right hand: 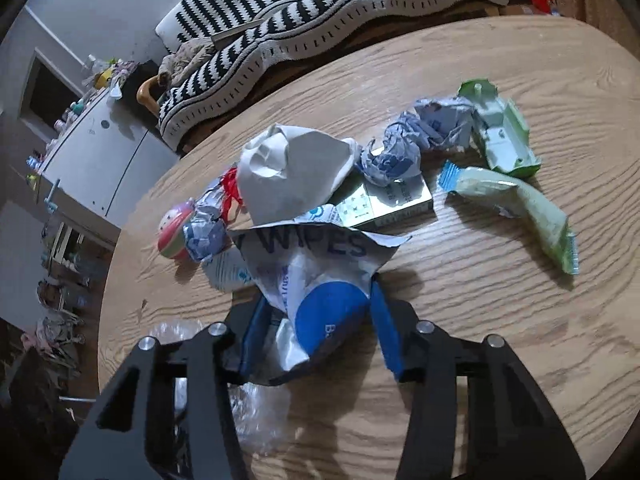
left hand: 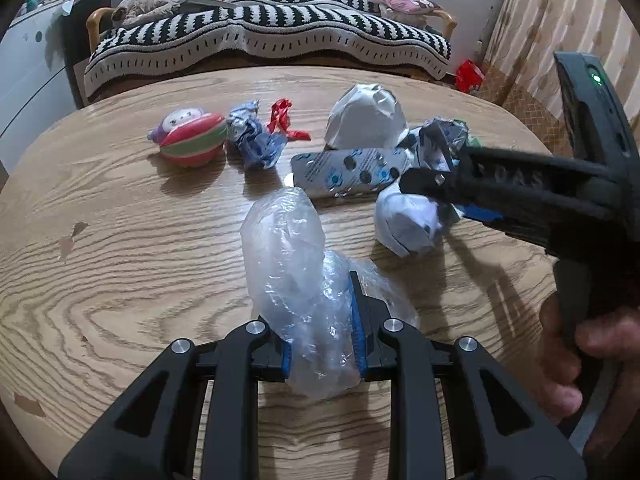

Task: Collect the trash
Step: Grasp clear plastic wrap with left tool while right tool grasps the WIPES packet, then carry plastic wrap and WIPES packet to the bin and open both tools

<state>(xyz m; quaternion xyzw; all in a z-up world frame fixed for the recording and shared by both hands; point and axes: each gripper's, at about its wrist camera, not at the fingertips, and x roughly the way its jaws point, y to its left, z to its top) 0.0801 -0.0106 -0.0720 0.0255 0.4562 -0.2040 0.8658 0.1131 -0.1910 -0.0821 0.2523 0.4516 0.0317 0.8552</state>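
Left gripper (left hand: 320, 332): narrowly parted; pads pressed on a clear plastic bag (left hand: 294, 280) that stood up above the wooden table (left hand: 120, 272)
Toy ball (left hand: 192, 138): far left of the litter; crumpled blue paper (left hand: 252, 140) just beside it
Right gripper (right hand: 316, 324): about half open; a wipes wrapper (right hand: 316, 272) sat between its blue pads; whether they pressed it, I could not tell
Green packets (right hand: 516, 196): right end of the table

Wood-grain table (left hand: 120, 216), slightly glossy; crinkled clear plastic bag (left hand: 288, 264); glossy, probably foil-backed wipes wrapper (right hand: 316, 276); woolly striped throw (left hand: 264, 28).
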